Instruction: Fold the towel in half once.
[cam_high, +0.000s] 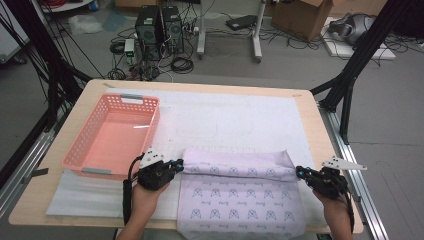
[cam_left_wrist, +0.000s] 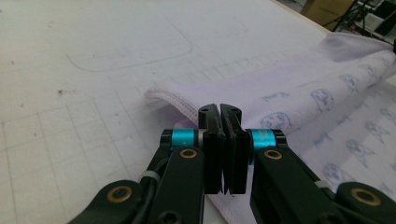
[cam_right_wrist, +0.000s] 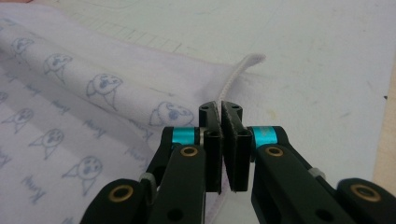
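At the near edge of the table, I am folding a pale lilac cloth (cam_high: 240, 195) printed with small dog faces, one gripper pinching each end of its far edge. My left gripper (cam_high: 176, 165) is clamped tight on the cloth's left corner; in the left gripper view the jaws are pressed together with the stitched hem (cam_left_wrist: 175, 103) caught between them. My right gripper (cam_high: 300, 172) does the same at the right corner, where the right gripper view has the jaws closed on the white seam (cam_right_wrist: 236, 74). The far edge is lifted and rolled toward me, forming a soft ridge across the cloth's width, while the near part lies flat on the white mat (cam_high: 230, 117) and hangs slightly over the table's front. A pink basket (cam_high: 152, 117) sits on the mat to the left, just beside my left gripper.

I judge this as mid-fold: the far edge is picked up but not yet laid down. The next move calls for carrying both corners evenly toward me, keeping the ridge straight, then lowering them onto the near edge before letting go.
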